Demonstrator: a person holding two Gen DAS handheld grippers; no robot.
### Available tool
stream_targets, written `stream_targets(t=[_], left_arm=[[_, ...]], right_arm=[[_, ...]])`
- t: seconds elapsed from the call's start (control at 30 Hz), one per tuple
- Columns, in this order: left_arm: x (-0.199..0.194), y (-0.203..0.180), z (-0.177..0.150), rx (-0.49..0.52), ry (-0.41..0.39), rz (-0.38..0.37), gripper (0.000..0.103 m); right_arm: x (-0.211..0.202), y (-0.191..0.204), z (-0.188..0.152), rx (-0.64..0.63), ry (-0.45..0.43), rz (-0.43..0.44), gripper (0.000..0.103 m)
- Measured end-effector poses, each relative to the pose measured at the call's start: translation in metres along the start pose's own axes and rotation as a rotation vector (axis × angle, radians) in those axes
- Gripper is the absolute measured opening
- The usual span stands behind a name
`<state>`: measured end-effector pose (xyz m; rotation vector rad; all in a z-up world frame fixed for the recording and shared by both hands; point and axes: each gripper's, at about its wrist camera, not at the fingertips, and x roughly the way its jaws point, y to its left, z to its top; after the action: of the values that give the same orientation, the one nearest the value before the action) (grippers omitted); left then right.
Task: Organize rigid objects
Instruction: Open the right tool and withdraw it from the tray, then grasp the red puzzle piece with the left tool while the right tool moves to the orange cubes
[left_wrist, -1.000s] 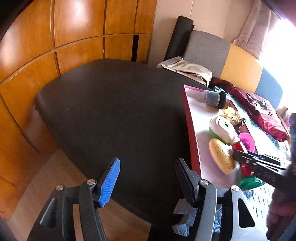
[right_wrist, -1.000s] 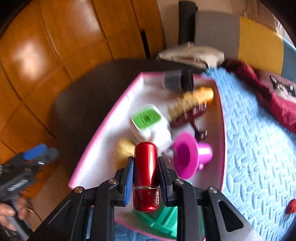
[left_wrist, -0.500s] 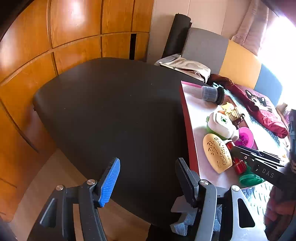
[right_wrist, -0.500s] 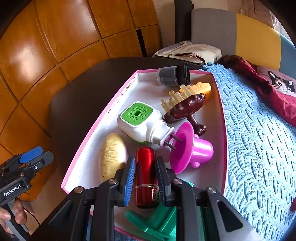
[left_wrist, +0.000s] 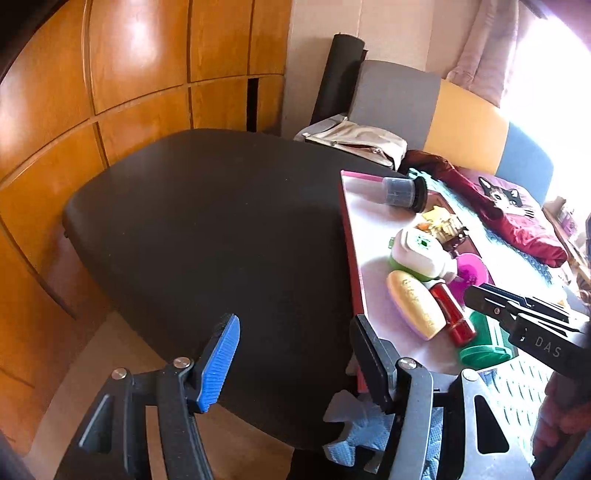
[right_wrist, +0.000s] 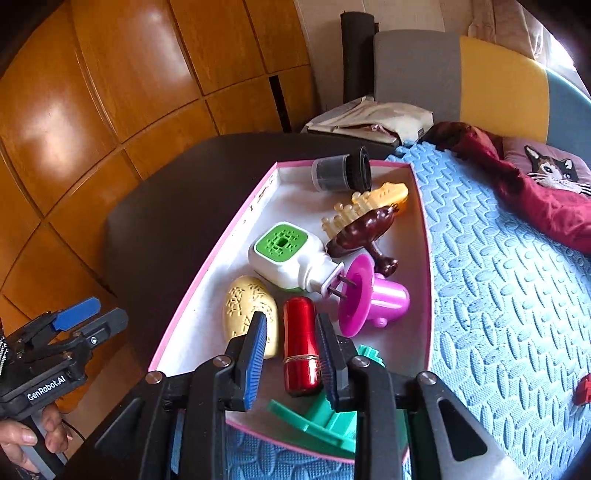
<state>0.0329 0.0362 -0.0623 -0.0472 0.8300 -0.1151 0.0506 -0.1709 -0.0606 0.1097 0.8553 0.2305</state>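
Fingers of the right claw stand apart on either side of a red metallic tube, which lies in the near end of the pink-rimmed tray. Beside it rest a cream oval brush and a magenta funnel-shaped cup; a black-capped jar lies at the far end. The left claw hangs open over the dark desk.

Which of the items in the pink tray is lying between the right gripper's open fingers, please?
The red metallic cylinder; it alone sits between the right gripper fingers, apparently untouched.
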Motion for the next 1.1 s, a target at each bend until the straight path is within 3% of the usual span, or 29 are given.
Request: stream_targets(t=[0.2,0.57,0.9,1.1], left_arm=[[-0.011,-0.016,0.003,0.056,-0.033,-0.012,0.063],[-0.019,-0.063,0.006,0.177,-0.048,-0.096,0.063],[-0.020,-0.115,0.007,0.286,-0.037,-0.189,0.065],[-0.017,-0.144,0.006,0.337,-0.016,-0.230,0.066]], right_arm=[[-0.025,-0.002,-0.001,-0.009,-0.053,-0.025,0.039],[-0.080,-0.061,-0.004,0.080,-0.141,-0.152,0.042],[-0.132,-0.157,-0.019,0.176,-0.198,-0.387,0.042],[-0.165,-0.237,-0.054,0.330,-0.259,-0.578,0.045]])
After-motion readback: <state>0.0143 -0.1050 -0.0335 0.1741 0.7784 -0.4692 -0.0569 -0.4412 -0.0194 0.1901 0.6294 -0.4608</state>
